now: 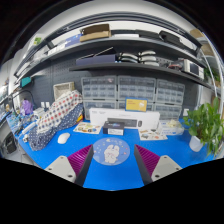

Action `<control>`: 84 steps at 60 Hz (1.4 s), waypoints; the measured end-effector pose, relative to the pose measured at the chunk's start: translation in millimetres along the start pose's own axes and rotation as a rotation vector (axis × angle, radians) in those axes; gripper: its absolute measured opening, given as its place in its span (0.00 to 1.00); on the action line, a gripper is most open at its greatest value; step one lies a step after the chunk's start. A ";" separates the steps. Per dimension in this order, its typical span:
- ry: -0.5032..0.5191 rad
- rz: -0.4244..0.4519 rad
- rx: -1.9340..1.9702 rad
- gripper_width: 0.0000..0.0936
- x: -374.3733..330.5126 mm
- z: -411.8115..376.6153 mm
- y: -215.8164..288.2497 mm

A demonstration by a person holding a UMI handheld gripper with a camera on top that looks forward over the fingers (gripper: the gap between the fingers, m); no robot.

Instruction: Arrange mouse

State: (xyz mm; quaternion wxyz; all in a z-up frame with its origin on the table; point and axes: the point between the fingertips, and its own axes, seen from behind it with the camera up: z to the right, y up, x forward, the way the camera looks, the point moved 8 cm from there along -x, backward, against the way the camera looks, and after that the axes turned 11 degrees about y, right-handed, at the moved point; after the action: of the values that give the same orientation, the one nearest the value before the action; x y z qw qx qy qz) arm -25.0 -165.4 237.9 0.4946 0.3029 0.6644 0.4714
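Gripper view: my tongs [109, 168] stand open and empty above the blue surface [120, 175]. White mouse [63, 138] lies at ten o'clock, well apart. Risk: sweeping left could strike the round pad [110, 152] just ahead.

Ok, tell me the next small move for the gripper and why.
Probably swing left and forward toward the mouse. It lies on the blue table beyond the left finger, while the open fingers hold nothing and point at the round plate just ahead.
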 end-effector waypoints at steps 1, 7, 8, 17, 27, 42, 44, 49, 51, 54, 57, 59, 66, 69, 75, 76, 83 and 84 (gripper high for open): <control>-0.003 -0.007 0.001 0.89 0.8 -1.3 -2.6; -0.010 -0.053 0.016 0.89 19.2 -28.1 -30.9; -0.005 -0.060 0.016 0.89 23.0 -34.4 -35.8; 0.058 -0.128 0.002 0.89 66.3 -99.8 -73.7; 0.106 -0.209 0.010 0.89 133.8 -175.0 -99.0; 0.118 -0.298 0.032 0.90 256.0 -252.2 -103.6; 0.105 -0.309 0.034 0.90 271.6 -256.5 -101.8; 0.072 -0.327 0.047 0.90 308.7 -264.6 -95.8; 0.066 -0.327 0.053 0.90 322.1 -267.7 -92.1; 0.057 -0.327 0.059 0.90 340.0 -271.5 -86.3; 0.049 -0.326 0.064 0.89 356.0 -273.9 -80.8; 0.044 -0.333 0.066 0.88 365.4 -274.8 -78.3; 0.011 -0.365 0.061 0.83 390.3 -274.1 -75.6; 0.012 -0.371 0.071 0.79 397.3 -275.4 -74.2; -0.011 -0.388 0.087 0.67 403.8 -271.1 -71.6; -0.015 -0.392 0.091 0.60 404.4 -270.2 -71.1; -0.011 -0.407 0.097 0.47 404.0 -268.7 -70.8; -0.011 -0.406 0.097 0.45 403.9 -268.7 -70.6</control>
State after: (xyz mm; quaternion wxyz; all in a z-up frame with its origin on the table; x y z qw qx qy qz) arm -406.0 71.5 40.2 0.5678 0.1888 0.7310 0.3279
